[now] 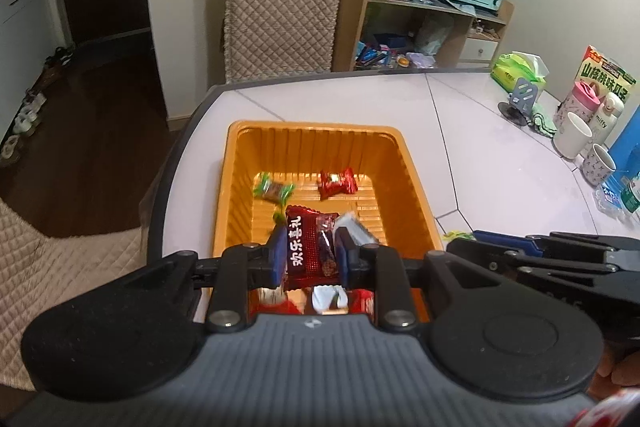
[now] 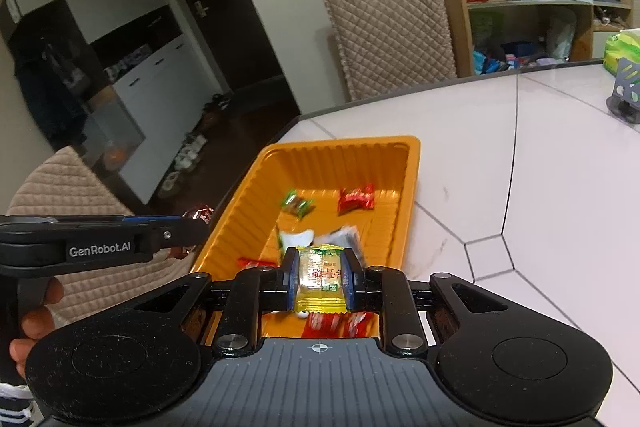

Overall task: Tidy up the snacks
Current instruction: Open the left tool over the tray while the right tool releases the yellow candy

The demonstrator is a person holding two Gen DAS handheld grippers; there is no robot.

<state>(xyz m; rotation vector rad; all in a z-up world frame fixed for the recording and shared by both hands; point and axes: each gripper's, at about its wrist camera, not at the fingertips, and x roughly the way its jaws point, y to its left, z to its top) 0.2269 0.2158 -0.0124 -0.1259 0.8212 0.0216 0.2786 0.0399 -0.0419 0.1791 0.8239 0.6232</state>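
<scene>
The left gripper (image 1: 308, 253) is closed on a dark red snack packet (image 1: 306, 247) above the near end of the orange tray (image 1: 236, 187). The right gripper (image 2: 319, 281) is closed on a yellow snack packet (image 2: 320, 277) over the same tray, at its 6 o'clock end. Inside, a green candy (image 1: 274, 189) lies at 11 o'clock and a red candy (image 1: 338, 183) at 1 o'clock. The tray stands on the white surface (image 1: 500, 163).

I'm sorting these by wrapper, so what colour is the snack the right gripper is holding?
Yellow, with a green-edged label; the snack packet shows best in the right wrist view.
</scene>
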